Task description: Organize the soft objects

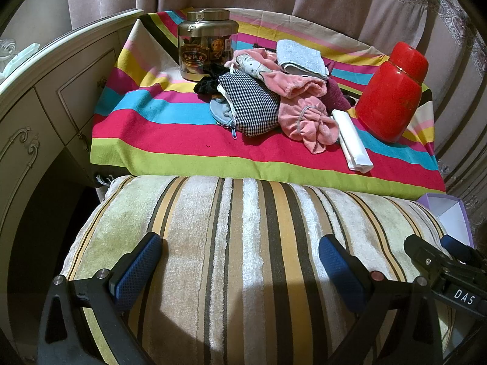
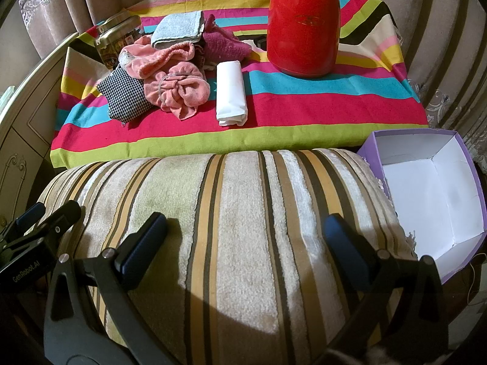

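Left wrist view: the left gripper (image 1: 240,261), jaws spread wide and empty, hovers over a striped cushion (image 1: 243,243); a pile of soft items (image 1: 274,91) lies upper centre on a striped cloth (image 1: 182,152).

Right wrist view: the right gripper (image 2: 243,237), also spread and empty, is over the same cushion; the pile sits upper left, and an open purple box (image 2: 426,188) is at right.

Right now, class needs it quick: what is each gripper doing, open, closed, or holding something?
Left gripper: open, fingers spread above the striped cushion, holding nothing.
Right gripper: open, fingers spread above the same cushion, holding nothing.
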Available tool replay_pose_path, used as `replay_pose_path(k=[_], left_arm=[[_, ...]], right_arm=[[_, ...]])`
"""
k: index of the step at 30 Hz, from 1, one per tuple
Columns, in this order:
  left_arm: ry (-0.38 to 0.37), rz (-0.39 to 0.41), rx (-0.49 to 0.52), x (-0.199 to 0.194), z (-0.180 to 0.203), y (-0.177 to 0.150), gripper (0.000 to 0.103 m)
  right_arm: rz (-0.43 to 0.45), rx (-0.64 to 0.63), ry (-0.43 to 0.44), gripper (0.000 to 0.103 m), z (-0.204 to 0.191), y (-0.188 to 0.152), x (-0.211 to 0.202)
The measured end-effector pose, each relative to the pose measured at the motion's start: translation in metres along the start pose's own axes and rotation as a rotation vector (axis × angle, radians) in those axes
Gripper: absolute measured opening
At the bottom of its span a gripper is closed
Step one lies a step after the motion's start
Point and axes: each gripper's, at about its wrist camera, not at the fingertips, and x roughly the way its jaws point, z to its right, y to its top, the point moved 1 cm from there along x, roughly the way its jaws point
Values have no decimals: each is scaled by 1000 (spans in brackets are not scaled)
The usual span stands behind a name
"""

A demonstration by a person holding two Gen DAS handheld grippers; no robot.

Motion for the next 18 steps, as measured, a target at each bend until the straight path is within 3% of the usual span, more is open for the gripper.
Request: replay_pose_path(k=[18], left_arm=[[1, 0, 1, 0, 0, 0, 103]], right_arm=[[7, 3, 1, 103, 1, 1, -2]])
